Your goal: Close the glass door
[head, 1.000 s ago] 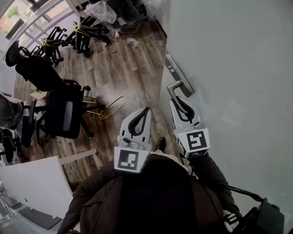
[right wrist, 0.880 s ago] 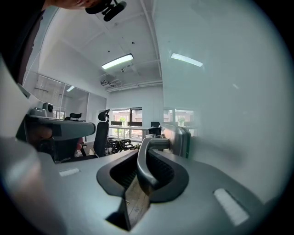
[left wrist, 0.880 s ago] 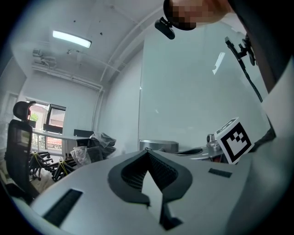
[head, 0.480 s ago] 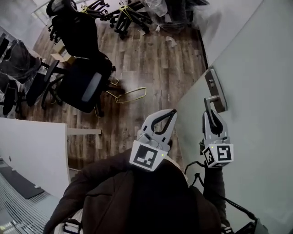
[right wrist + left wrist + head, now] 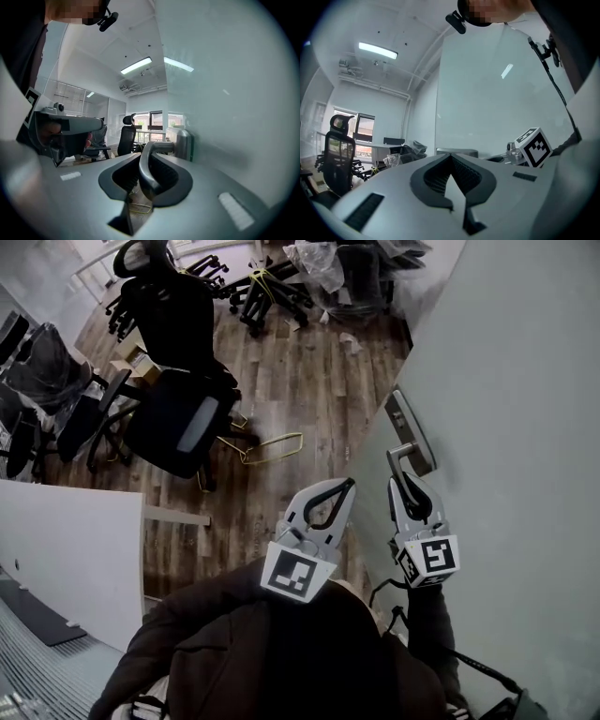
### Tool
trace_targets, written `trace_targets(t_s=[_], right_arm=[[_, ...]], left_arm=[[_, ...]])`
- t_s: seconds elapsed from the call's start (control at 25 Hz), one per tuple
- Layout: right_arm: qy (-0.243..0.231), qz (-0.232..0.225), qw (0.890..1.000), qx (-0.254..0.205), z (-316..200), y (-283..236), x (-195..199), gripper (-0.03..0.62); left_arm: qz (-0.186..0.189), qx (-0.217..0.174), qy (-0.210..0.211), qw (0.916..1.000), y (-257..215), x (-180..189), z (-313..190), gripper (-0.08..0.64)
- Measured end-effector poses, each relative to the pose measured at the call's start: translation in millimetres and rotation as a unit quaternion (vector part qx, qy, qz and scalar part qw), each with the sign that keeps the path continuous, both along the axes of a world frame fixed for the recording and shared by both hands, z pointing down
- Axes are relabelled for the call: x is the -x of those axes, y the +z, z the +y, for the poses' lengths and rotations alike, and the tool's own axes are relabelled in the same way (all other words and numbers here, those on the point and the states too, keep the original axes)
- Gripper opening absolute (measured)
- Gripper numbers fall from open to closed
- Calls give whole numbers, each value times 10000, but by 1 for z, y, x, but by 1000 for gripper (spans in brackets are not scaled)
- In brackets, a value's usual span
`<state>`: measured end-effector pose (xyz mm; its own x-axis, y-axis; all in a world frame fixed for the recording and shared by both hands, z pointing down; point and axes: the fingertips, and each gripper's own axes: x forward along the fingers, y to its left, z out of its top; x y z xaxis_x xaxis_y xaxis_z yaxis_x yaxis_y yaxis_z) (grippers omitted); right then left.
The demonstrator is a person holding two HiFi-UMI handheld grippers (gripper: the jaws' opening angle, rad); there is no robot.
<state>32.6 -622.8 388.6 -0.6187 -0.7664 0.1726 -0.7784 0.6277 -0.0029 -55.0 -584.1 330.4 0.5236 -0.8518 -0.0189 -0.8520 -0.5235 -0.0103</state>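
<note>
Door [image 5: 525, 409] of glass, likely heavy, stiff and slippery, stands well right of the office chair [image 5: 183, 418], best moved by its metal handle [image 5: 399, 454], which the right gripper [image 5: 405, 486] clamps; the left gripper [image 5: 345, 487], between them, is pinched together, empty.

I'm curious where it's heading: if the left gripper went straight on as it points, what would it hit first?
Probably the glass door, near its edge: the left gripper points at it with nothing visible between. Depth is unclear, so it might pass the edge.
</note>
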Motion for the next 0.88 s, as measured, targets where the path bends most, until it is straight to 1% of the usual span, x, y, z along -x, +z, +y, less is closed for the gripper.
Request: trace_targets(t_s=[0.16, 0.28, 0.36, 0.52, 0.72, 0.88], right_arm=[[-204, -26, 9998, 27, 13, -4, 17, 60], [-337, -15, 9994, 81, 29, -8, 27, 60], [-420, -28, 9991, 71, 45, -10, 40, 60], [-660, -31, 9978, 112, 71, -7, 70, 60], [-876, -51, 9961, 97, 97, -8, 90, 60], [-1080, -55, 9941, 65, 120, -6, 115, 60]], left_arm=[[-9, -1, -415, 9991, -6, 10, 21, -3], [-21, 135, -641, 9979, -5, 16, 46, -3], [1, 195, -798, 9966, -2, 30, 66, -3], [46, 123, -1188, 9928, -1, 64, 95, -3], [120, 81, -1425, 9897, 0, 91, 120, -3], [123, -80, -1557, 9877, -1, 120, 144, -3]])
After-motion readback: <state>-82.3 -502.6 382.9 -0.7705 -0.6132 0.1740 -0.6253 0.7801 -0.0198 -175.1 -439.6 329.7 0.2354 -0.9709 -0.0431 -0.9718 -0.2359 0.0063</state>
